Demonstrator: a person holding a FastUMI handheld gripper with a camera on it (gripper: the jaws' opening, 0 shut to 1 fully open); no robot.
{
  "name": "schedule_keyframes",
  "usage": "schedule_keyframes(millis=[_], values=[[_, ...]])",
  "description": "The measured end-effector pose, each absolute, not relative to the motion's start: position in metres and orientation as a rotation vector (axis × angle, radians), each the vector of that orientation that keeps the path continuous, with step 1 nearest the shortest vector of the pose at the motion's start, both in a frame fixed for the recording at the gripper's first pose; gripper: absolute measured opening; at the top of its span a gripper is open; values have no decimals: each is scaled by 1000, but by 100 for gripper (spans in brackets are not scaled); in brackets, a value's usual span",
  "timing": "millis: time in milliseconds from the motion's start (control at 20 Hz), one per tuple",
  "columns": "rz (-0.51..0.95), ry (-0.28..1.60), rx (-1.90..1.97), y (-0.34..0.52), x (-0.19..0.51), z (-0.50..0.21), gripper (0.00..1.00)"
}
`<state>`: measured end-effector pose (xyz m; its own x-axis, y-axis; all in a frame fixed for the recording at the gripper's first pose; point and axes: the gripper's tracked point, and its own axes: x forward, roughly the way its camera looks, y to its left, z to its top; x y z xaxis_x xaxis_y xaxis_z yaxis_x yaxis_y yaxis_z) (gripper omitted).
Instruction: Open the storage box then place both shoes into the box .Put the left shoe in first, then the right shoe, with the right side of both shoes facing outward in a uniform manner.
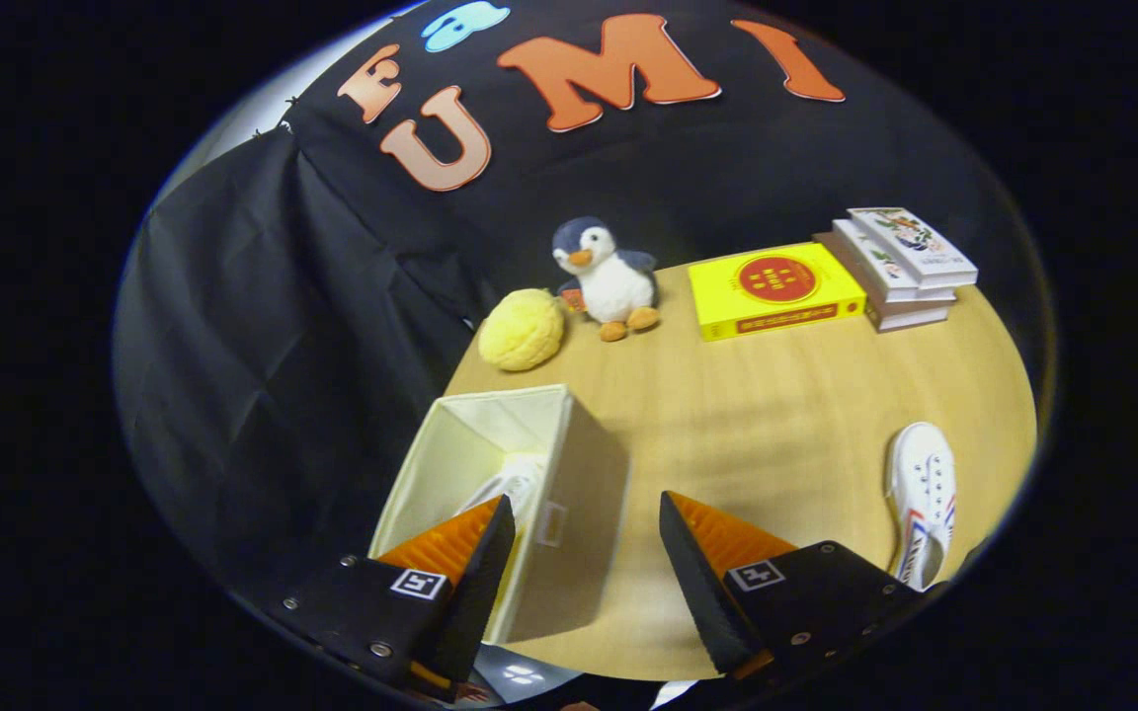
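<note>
One shoe inside box, tool agape.

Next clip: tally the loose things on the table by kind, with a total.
Shoes: 2, one inside the box, one on the table
Storage box: 1
Books: 4
Stuffed penguin: 1
Yellow bun-shaped toy: 1
Total: 9
The gripper is open, holding nothing.

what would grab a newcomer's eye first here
The open cream storage box just ahead of the open gripper, with one white shoe inside. A second white shoe lies on the wooden table beyond the right finger. At the far edge stands a plush penguin beside a yellow book.
</note>
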<state>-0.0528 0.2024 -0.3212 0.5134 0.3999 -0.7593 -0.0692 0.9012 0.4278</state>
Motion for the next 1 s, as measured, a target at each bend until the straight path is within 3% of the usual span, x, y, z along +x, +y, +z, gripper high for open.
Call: schedule_keyframes(millis=[500, 1000], values=[[-95, 1084, 74, -24, -117, -399, 89], [-100, 1237, -26, -80, -171, -458, 89]])
